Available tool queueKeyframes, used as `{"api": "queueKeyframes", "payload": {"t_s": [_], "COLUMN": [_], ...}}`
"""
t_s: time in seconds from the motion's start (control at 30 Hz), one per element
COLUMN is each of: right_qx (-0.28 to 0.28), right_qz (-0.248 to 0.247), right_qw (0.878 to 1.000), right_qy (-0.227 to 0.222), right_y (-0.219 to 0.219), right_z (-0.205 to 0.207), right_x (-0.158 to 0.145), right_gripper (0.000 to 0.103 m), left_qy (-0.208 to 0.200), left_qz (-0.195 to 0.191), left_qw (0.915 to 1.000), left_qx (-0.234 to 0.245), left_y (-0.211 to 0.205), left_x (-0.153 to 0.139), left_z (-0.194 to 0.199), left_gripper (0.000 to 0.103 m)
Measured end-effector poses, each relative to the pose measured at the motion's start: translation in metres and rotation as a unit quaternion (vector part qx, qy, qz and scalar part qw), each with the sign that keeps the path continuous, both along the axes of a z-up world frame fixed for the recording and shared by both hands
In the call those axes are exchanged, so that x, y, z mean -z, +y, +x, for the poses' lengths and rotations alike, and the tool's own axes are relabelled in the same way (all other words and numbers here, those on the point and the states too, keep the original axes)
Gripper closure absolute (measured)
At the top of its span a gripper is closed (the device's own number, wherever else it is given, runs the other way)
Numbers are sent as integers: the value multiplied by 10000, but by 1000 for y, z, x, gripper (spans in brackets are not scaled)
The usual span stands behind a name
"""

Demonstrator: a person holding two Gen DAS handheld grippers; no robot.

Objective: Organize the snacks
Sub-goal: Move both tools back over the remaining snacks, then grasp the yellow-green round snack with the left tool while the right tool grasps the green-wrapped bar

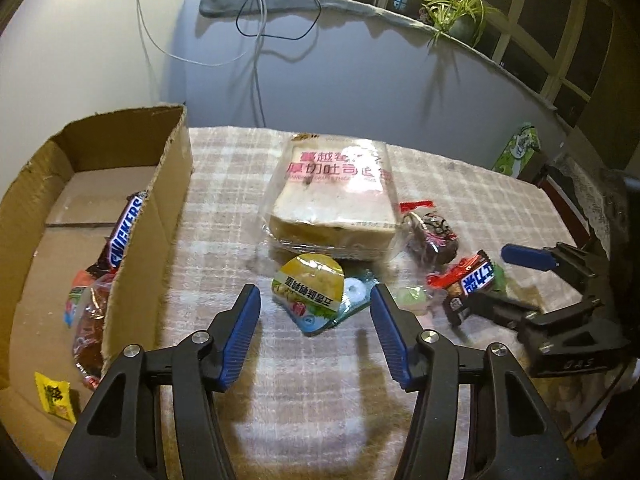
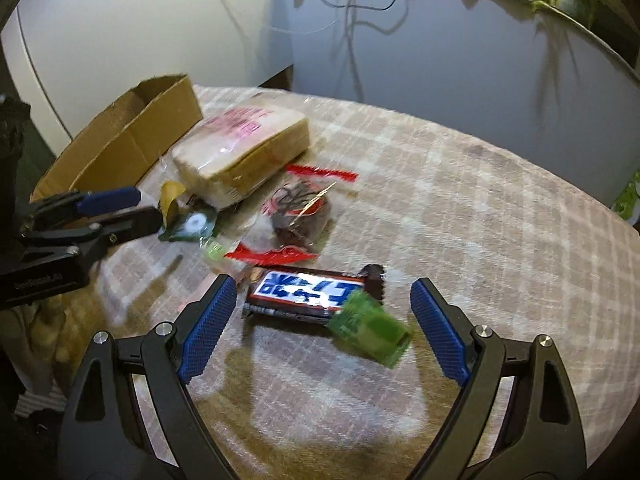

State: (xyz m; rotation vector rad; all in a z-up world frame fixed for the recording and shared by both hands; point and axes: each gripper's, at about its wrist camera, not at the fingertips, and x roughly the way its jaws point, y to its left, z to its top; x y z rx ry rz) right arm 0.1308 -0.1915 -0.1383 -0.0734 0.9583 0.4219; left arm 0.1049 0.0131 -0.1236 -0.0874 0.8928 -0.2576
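My left gripper is open over the plaid tablecloth. A yellow-lidded jelly cup lies between its blue fingertips, clear of both pads, with a ring mint packet beside it. My right gripper is open wide around a Snickers bar. A green candy overlaps that bar's right end. A bagged bread loaf and a wrapped chocolate pastry lie further back. The cardboard box at left holds another Snickers bar and other packets.
A yellow candy and a red-brown packet lie in the box's near end. A green tissue box stands at the table's far right edge. Cables hang down the wall behind, below a potted plant.
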Motion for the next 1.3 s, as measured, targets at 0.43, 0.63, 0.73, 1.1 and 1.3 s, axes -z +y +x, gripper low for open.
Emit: {"api": "queueKeyframes", "payload": {"t_s": [0.43,0.63,0.73,1.1,1.3], "right_qx": [-89,-469,-568,-498,-362], "right_qz": [141,66,-37,93,148], "right_qw": [9996,9986,9981,9985,9991], "right_qy": [229,228,238,225,134], "right_y": [-35,-32,-29,-39,-44], "right_z": [0,6,7,-2,-8], "right_x": [7,9,12,9,0], "right_gripper": [44,44,53,72,79], "left_qy": [140,188,187,122,17], "left_qz": [71,160,190,278,222], "left_qw": [9999,9997,9996,9995,9998], "left_qx": [42,69,64,17,12], "left_y": [-2,-4,-5,-8,-6], "left_x": [13,16,17,17,9], "left_z": [12,18,21,21,13], "left_gripper": [54,58,59,63,63]}}
